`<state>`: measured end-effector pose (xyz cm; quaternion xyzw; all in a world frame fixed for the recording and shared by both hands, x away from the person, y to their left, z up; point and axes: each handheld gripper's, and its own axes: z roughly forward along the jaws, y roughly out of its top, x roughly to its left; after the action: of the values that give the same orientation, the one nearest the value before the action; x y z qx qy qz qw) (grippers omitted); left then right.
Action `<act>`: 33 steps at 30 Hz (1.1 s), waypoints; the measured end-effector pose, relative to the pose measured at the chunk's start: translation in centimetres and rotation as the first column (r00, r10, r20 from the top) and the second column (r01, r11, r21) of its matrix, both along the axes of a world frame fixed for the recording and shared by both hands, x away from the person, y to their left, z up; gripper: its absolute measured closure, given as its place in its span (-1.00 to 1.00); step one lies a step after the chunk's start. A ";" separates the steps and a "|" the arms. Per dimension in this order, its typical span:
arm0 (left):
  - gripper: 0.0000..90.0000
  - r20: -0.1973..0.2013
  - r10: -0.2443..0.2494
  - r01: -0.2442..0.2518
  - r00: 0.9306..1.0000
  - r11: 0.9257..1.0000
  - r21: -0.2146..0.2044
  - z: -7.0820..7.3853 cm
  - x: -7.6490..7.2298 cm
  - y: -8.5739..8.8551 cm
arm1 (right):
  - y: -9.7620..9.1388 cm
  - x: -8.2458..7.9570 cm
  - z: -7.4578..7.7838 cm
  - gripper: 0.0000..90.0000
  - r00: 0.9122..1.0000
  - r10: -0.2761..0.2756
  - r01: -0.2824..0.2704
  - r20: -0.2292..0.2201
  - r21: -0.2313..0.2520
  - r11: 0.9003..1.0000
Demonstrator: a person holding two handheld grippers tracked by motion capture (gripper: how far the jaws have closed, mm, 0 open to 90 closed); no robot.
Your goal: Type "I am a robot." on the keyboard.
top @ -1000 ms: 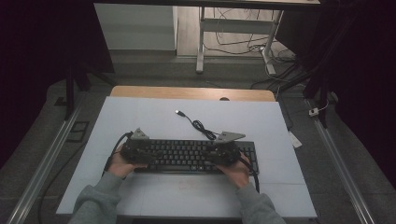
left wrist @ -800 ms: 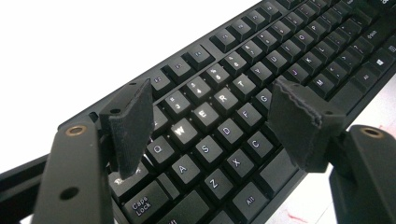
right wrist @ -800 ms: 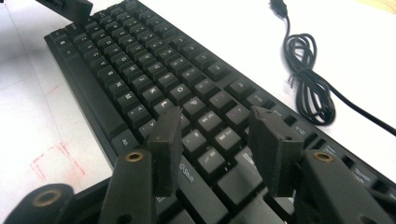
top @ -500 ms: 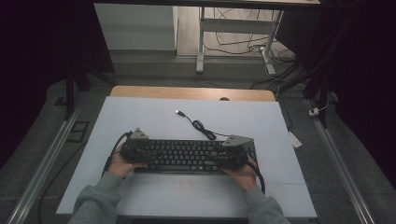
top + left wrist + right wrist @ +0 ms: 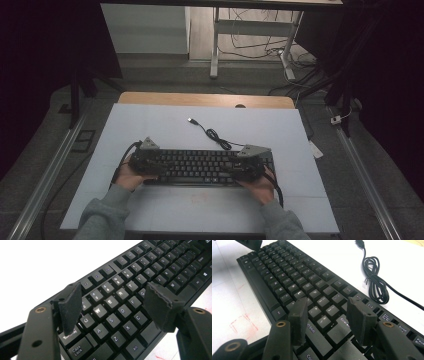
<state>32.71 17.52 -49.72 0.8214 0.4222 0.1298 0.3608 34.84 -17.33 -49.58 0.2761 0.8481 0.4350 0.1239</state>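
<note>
I see a black full-size keyboard lying flat on the pale mat of the table, a little toward my near edge, its long side running across the table. Its keycaps are matte black with small pale legends; in the left gripper view the letters Q, W, E, R, A, S, D, Z, X, C read clearly, with Caps Lock at the lower left. The left gripper hangs over the keyboard's left end, jaws set wide apart above those keys, with nothing between the foam pads.

The right gripper sits over the keyboard's right end. Its jaws have just been opening and now stand apart over the Shift and Enter area, pressing on nothing; whether the pad tips touch the keycaps I cannot tell. The keyboard runs away from that camera toward the other gripper at the far end.

A black cable leaves the keyboard's far edge and lies in a loose coil on the mat, ending in a USB plug.
</note>
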 end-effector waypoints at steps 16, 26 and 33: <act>0.18 0.026 -0.074 0.074 0.997 0.997 0.007 -0.1 -0.6 -1.9 | 0.2 0.1 -0.2 0.14 1.000 0.001 -0.001 -0.004 -0.013 1.000; 0.84 0.016 -0.130 0.129 0.991 0.992 0.012 -0.5 -0.9 -3.2 | 0.3 0.1 -0.3 0.13 1.000 0.001 -0.001 -0.009 -0.022 1.000; 0.98 0.011 -0.162 0.162 0.987 0.987 0.014 -0.8 -0.9 -4.1 | 0.3 0.2 -0.4 0.13 1.000 -0.002 0.002 -0.007 -0.024 1.000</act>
<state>31.76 13.45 -50.54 0.8545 0.3511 0.1080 0.3672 34.99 -17.00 -49.93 0.2767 0.8534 0.4238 0.1248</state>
